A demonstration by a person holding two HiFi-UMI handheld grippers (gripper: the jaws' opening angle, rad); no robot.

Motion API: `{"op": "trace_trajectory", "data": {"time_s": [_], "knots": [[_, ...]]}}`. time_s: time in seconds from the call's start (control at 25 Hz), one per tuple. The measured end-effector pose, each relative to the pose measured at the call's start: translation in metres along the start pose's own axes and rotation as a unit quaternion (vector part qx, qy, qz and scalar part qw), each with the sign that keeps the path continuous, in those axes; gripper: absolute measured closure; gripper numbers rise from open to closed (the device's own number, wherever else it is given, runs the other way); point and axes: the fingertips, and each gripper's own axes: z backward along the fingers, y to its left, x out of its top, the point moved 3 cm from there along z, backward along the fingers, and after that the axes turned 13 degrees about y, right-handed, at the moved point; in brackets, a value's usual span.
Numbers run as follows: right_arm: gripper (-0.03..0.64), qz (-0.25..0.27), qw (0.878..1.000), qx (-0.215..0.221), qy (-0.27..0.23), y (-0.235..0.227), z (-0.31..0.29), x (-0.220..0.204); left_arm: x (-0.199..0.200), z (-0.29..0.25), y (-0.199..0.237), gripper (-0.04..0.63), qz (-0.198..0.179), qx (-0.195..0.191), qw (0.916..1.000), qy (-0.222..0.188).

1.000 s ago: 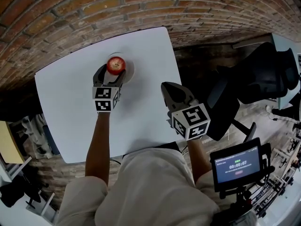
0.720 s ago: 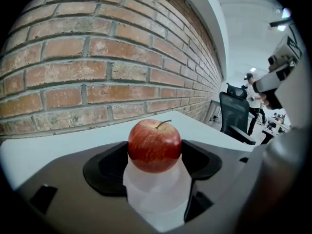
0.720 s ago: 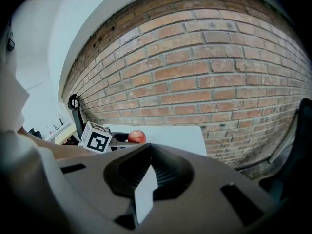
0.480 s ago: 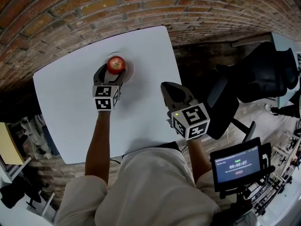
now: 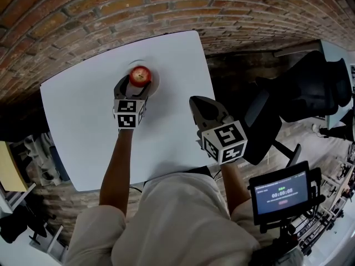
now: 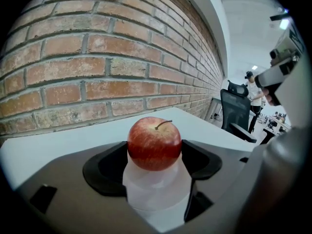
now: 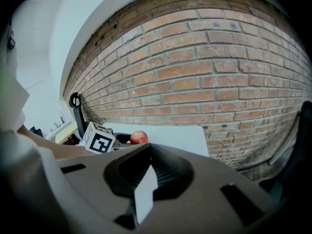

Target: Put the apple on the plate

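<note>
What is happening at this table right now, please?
A person is working two handheld grippers over a white table. The left gripper has its jaws closed on a red apple, right at the small white plate. The right gripper hangs empty near the table's edge, jaws together.

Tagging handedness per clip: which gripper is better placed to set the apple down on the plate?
Left. The left gripper has its jaws closed on the apple, directly over the white plate. The right gripper is shut and empty near the table's right edge, well away from both.
</note>
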Motion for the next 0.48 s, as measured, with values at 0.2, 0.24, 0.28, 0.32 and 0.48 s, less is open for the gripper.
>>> {"op": "trace_trajectory", "data": {"time_s": [0.2,0.24,0.28,0.32,0.48], "knots": [[0.614,0.001,1.0,-0.001,-0.003,-0.0005,0.0031,-0.0022,-0.0021,-0.0007,-0.0006,0.244,-0.001,0.003,1.0,0.005],[0.614,0.001,1.0,-0.001,-0.003,-0.001,0.0037,-0.0029,-0.0021,-0.001,-0.0011,0.244,-0.003,0.004,1.0,0.006],[0.614,0.002,1.0,-0.002,-0.004,-0.0013,0.0043,-0.0036,-0.0022,-0.0012,-0.0015,0.244,-0.003,0.005,1.0,0.007],[0.614,0.002,1.0,-0.002,-0.004,-0.0016,0.0049,-0.0043,-0.0025,-0.0013,-0.0017,0.244,-0.002,0.006,1.0,0.007],[0.614,0.002,1.0,-0.003,-0.005,-0.0035,0.0067,-0.0063,-0.0028,-0.0015,-0.0031,0.244,0.001,0.006,1.0,0.006]]}}
